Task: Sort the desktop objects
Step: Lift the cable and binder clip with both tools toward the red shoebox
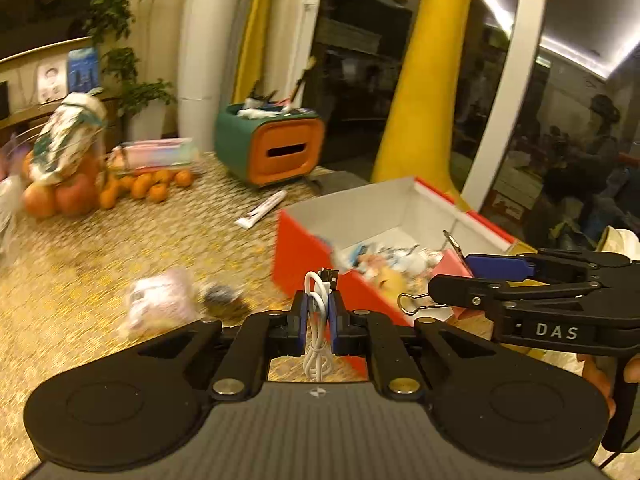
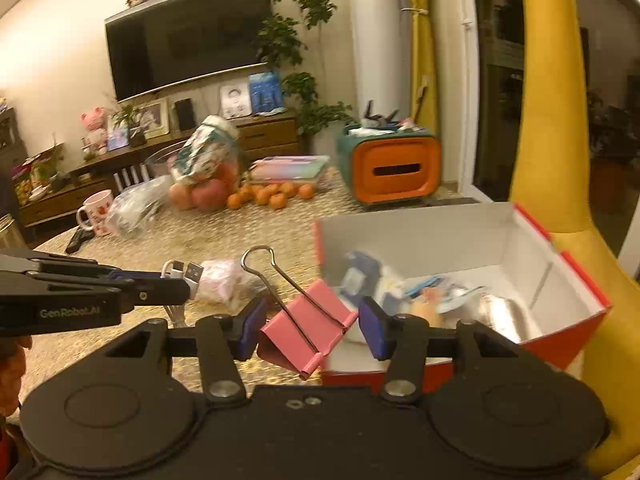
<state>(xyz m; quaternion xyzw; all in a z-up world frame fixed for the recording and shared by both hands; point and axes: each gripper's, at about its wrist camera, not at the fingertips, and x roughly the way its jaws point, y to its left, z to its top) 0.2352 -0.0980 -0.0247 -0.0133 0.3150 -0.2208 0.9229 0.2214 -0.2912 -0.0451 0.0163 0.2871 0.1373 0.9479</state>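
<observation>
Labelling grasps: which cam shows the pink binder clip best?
Right wrist: the pink binder clip fills the centre, pinched between the right tongs, body and wire handles visible. Left wrist shows only a wire handle and slivers of pink behind those tongs.

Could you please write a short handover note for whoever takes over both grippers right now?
Left gripper: shut on a coiled white USB cable, held clear of the table.
Right gripper: shut on a pink binder clip, its wire handles up, just at the near edge of the red box.
Red box: open, white inside, already holding several small items.
Done: both items picked up and carried to the box.
Left: drop the clip and the cable in, then probably the pink packet and the white tube lying on the table.
</observation>
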